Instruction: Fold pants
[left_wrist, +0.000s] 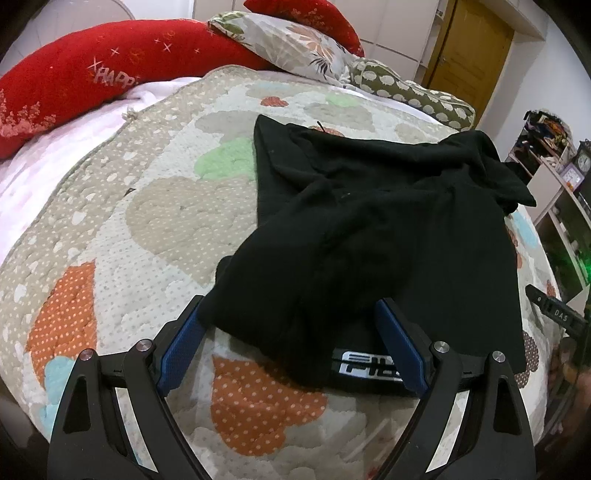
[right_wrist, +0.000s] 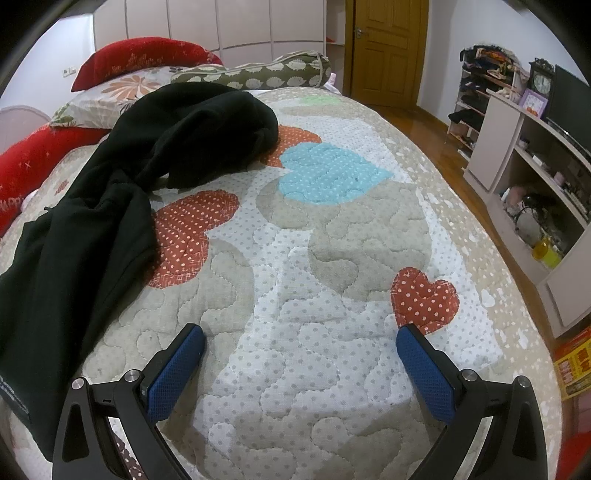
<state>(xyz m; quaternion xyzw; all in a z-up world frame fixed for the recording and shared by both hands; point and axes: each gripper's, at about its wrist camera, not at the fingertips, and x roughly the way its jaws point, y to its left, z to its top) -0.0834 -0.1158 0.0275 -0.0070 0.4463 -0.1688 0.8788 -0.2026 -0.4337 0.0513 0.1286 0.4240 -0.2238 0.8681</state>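
Observation:
Black pants (left_wrist: 388, 229) lie rumpled on the heart-patterned quilt (left_wrist: 129, 229), with a white logo (left_wrist: 369, 363) at their near edge. My left gripper (left_wrist: 291, 314) is open, its blue pads (left_wrist: 181, 343) on either side of the pants' near end; whether they touch the cloth I cannot tell. In the right wrist view the pants (right_wrist: 110, 184) lie bunched along the left side. My right gripper (right_wrist: 301, 341) is open and empty over bare quilt (right_wrist: 332, 258), to the right of the pants.
Red cushions (left_wrist: 92, 77), a floral pillow (left_wrist: 288, 44) and a patterned bolster (right_wrist: 258, 72) lie at the bed's head. The bed's right edge drops to a wooden floor (right_wrist: 424, 122). Shelves (right_wrist: 535, 177) and a door (right_wrist: 388, 48) stand beyond.

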